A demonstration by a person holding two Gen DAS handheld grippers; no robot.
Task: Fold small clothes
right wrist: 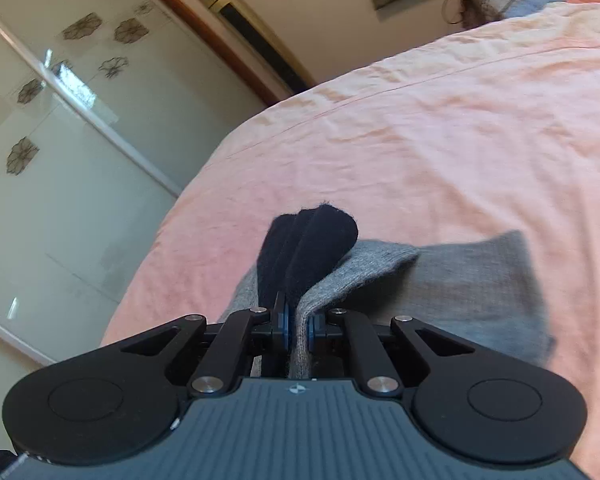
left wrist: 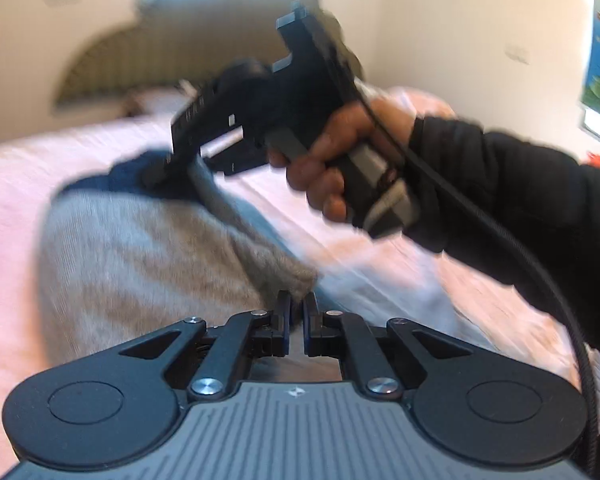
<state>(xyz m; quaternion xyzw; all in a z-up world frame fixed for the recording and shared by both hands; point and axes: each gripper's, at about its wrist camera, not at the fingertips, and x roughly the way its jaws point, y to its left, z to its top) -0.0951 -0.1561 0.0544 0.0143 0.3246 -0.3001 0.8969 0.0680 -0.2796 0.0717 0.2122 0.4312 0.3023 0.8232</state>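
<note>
The right claw [right wrist: 296, 322] is clamped on the soft grey knitted sock with a dark blue toe [right wrist: 460, 280], and the left claw [left wrist: 296, 308] is squeezed together on that sock's fuzzy other end, while the sock's middle lies on the wrinkly pink bed sheet [right wrist: 420, 140].

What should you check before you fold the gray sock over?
1. Right gripper pinches the gray sock: ok.
2. Left gripper holds the sock's other end: jaws shut at its edge, hold cannot tell.
3. Navy toe near the right jaws: ok.
4. Pink bedsheet has bare room beyond the sock: ok.
5. Sock lies flat: not ok, bunched at the right jaws.
</note>
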